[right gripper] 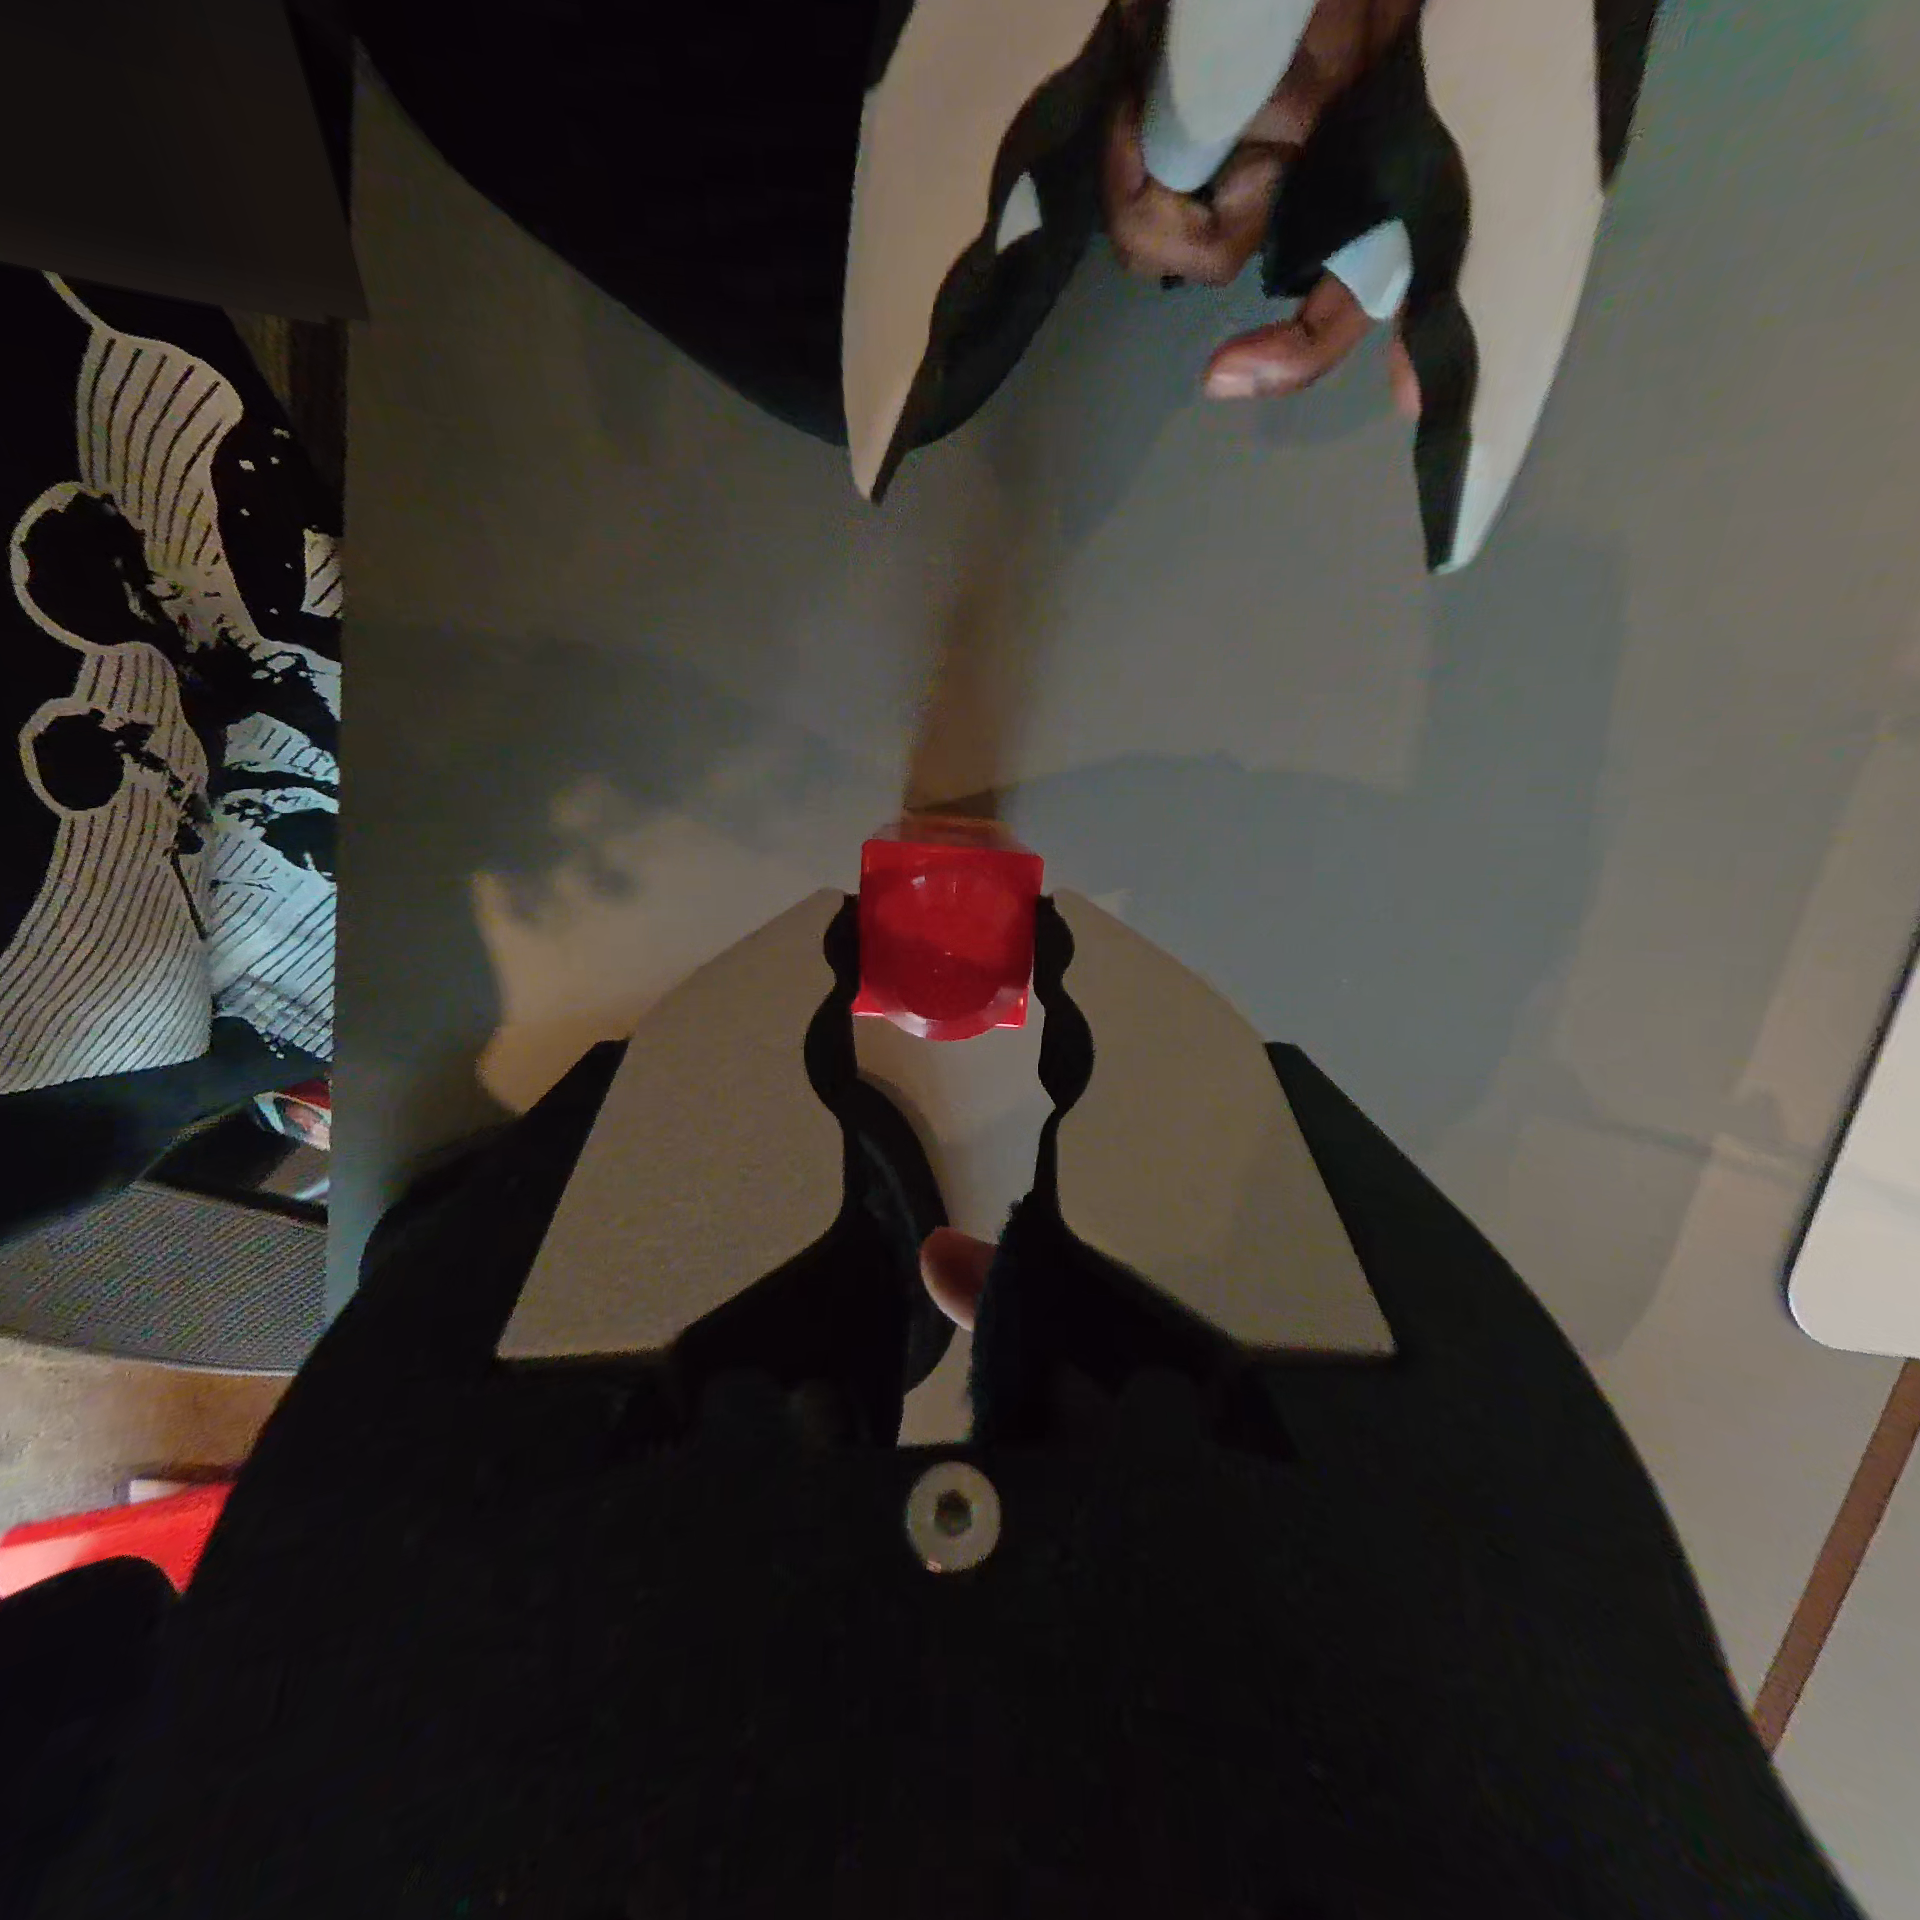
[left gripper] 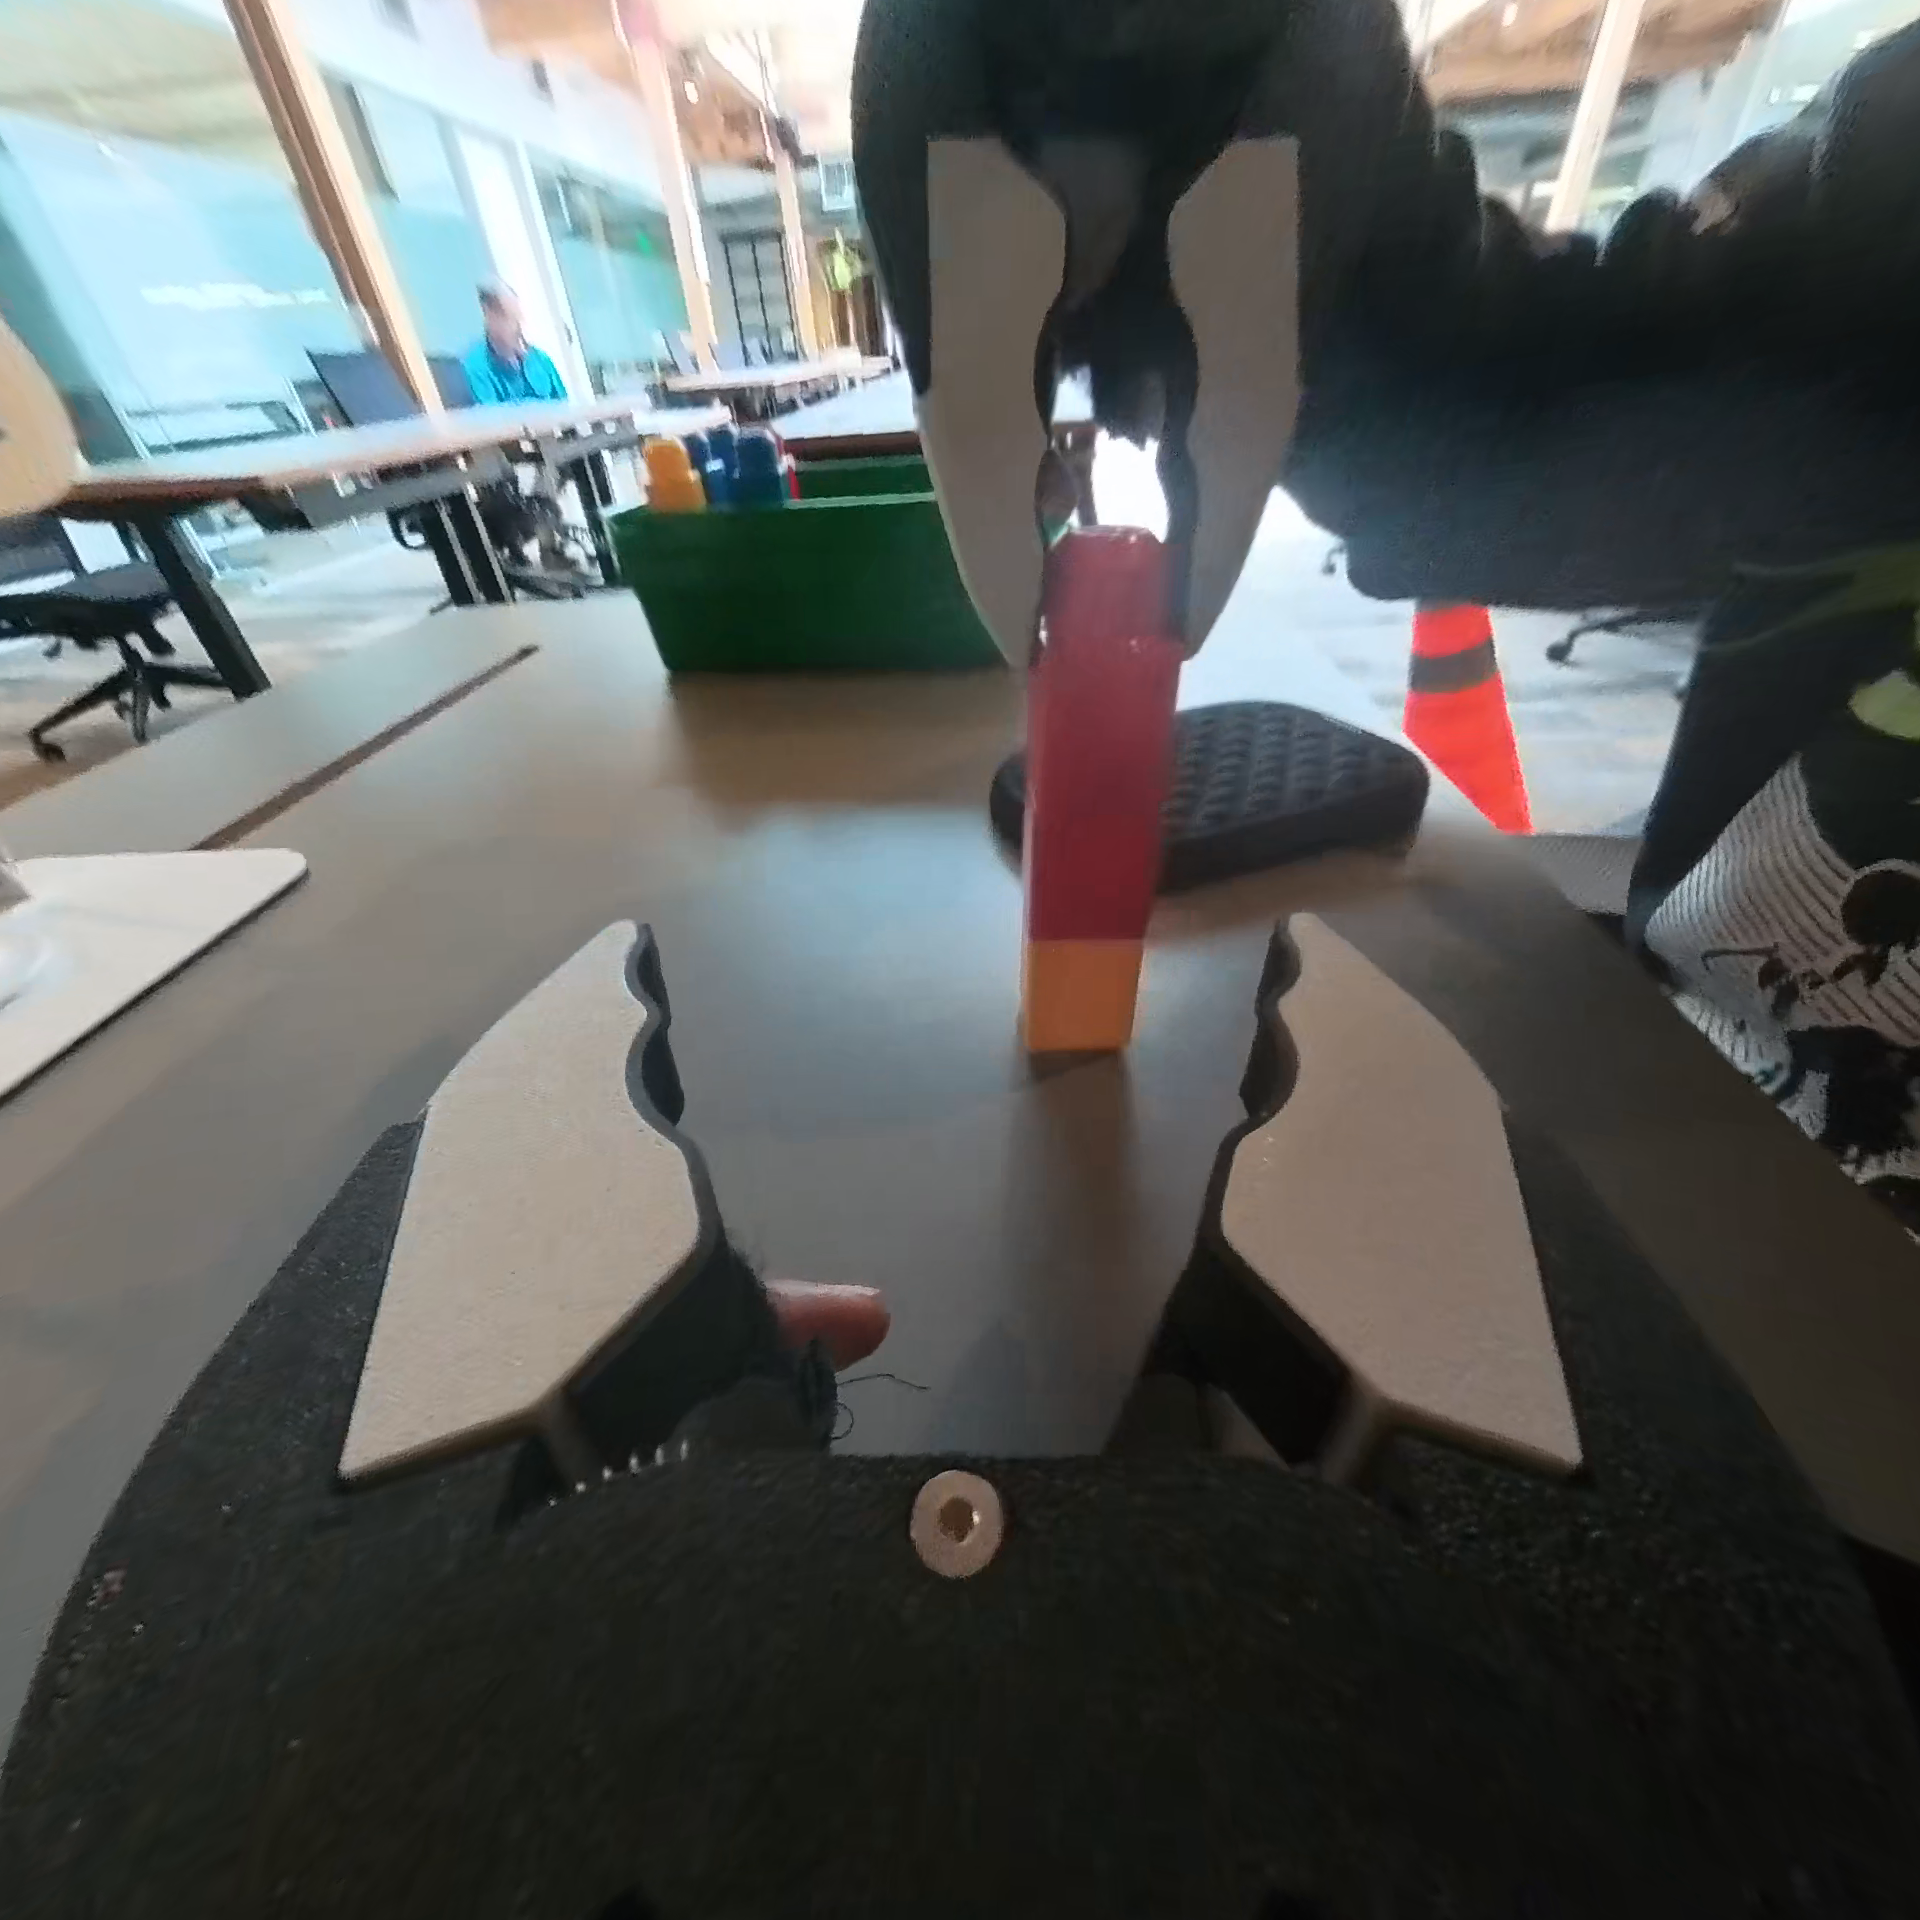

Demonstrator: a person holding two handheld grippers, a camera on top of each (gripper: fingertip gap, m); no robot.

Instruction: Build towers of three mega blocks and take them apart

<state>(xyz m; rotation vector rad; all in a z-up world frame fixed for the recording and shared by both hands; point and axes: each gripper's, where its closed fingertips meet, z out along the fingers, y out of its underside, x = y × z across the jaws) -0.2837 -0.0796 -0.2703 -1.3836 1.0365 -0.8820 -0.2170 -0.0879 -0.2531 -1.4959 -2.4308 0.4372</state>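
A tower stands on the dark table (left gripper: 520,1039): an orange block (left gripper: 1078,997) at the bottom with red blocks (left gripper: 1096,810) stacked on it. My right gripper (left gripper: 1103,649) comes down from above and is shut on the top red block (right gripper: 945,940), pinched between its fingertips in the right wrist view. My left gripper (left gripper: 966,935) is open and empty, low over the table just in front of the tower, with the orange block slightly right of its centre line. It also shows in the right wrist view (right gripper: 1158,520), open, beyond the tower.
A green bin (left gripper: 810,592) with several coloured blocks stands behind the tower. A black textured pad (left gripper: 1278,790) lies behind right, with an orange cone (left gripper: 1465,717) beyond. A white flat base (left gripper: 125,935) lies left. A person's patterned clothing (left gripper: 1787,987) is at the right table edge. The left gripper's tips are roughly 8 centimeters from the right gripper's.
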